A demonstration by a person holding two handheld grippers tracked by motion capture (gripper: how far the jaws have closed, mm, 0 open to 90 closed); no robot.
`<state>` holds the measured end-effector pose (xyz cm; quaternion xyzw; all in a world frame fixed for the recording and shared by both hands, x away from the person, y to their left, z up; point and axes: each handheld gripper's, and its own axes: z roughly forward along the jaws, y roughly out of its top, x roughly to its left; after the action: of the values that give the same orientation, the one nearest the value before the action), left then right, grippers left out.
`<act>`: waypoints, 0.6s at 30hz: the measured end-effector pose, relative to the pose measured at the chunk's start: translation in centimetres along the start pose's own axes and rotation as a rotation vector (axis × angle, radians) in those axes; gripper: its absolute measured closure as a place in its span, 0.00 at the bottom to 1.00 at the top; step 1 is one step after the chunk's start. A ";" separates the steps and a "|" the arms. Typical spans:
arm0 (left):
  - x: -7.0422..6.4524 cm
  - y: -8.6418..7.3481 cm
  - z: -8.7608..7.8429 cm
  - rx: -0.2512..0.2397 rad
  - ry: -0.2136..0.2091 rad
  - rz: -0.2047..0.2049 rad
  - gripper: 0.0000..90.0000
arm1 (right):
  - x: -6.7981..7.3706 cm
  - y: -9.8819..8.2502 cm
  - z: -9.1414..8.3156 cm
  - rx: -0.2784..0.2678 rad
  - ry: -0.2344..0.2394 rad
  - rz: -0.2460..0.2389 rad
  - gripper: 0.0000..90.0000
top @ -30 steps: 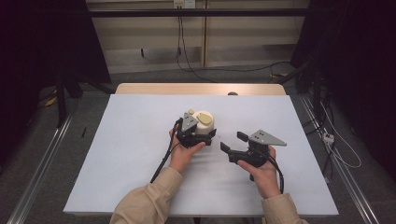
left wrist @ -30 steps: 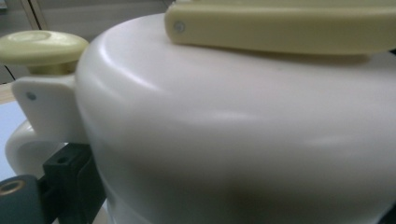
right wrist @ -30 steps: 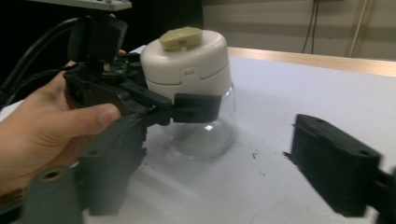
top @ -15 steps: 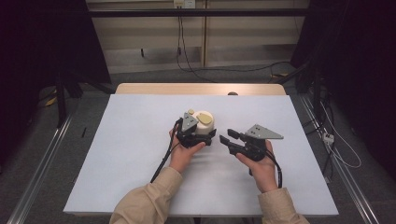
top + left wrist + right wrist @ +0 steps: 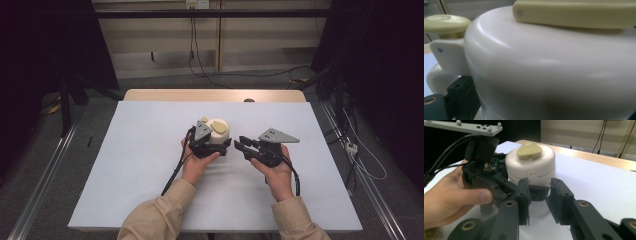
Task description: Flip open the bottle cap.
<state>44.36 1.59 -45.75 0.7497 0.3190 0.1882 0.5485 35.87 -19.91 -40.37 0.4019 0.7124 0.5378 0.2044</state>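
A cream-white round container (image 5: 218,132) with a pale yellow lid handle stands at the middle of the white table (image 5: 140,165). My left gripper (image 5: 218,146) is shut on its lower body, held by the person's left hand. In the left gripper view the container wall (image 5: 549,75) is pressed close, with a yellow knob (image 5: 445,23) at its left and one dark finger (image 5: 461,97) against it. My right gripper (image 5: 238,143) is just right of the container, its jaws pointing at it. In the right gripper view the container (image 5: 531,165) stands just beyond the right gripper (image 5: 537,201), which is open with nothing between its jaws.
The wooden table edge (image 5: 215,95) runs along the far side. Cables trail on the floor behind, and metal rails (image 5: 40,180) flank the table. Bare white tabletop lies to the left and right of the hands.
The right gripper has moved left and slightly away from the person, closer to the container. The left gripper and the container have stayed put.
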 end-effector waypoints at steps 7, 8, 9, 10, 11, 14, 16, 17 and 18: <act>0.0 0.0 0.0 0.000 -0.001 -0.004 0.05 | -0.1 0.4 0.7 0.031 -0.021 0.002 0.92; 0.0 0.0 0.0 0.000 -0.001 -0.005 0.05 | -0.1 0.5 0.8 0.036 -0.022 0.001 0.93; 0.0 0.0 0.0 0.000 0.000 -0.005 0.05 | -0.2 0.5 0.9 0.041 -0.025 -0.003 0.94; 0.0 0.0 0.0 0.001 0.001 -0.005 0.05 | -0.2 0.6 0.9 0.041 -0.027 -0.005 0.95; 0.0 0.0 0.0 0.001 0.001 -0.006 0.05 | -0.2 0.6 1.0 0.043 -0.025 0.000 0.96; 0.0 0.0 0.0 0.001 0.001 -0.007 0.05 | -0.3 0.8 1.2 0.054 -0.017 0.005 0.99; 0.0 0.0 0.0 0.002 0.001 -0.007 0.05 | -0.2 1.0 1.4 0.060 -0.013 -0.006 1.00; 0.0 0.0 0.0 0.002 0.001 -0.007 0.05 | -0.1 1.0 1.5 0.060 -0.011 -0.009 1.00; 0.0 0.0 0.0 0.003 0.001 -0.007 0.05 | -0.1 1.1 1.7 0.064 -0.009 -0.013 1.00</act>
<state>44.32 1.58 -45.73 0.7492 0.3224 0.1861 0.5478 37.52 -18.84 -39.90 0.4061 0.7308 0.5116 0.1984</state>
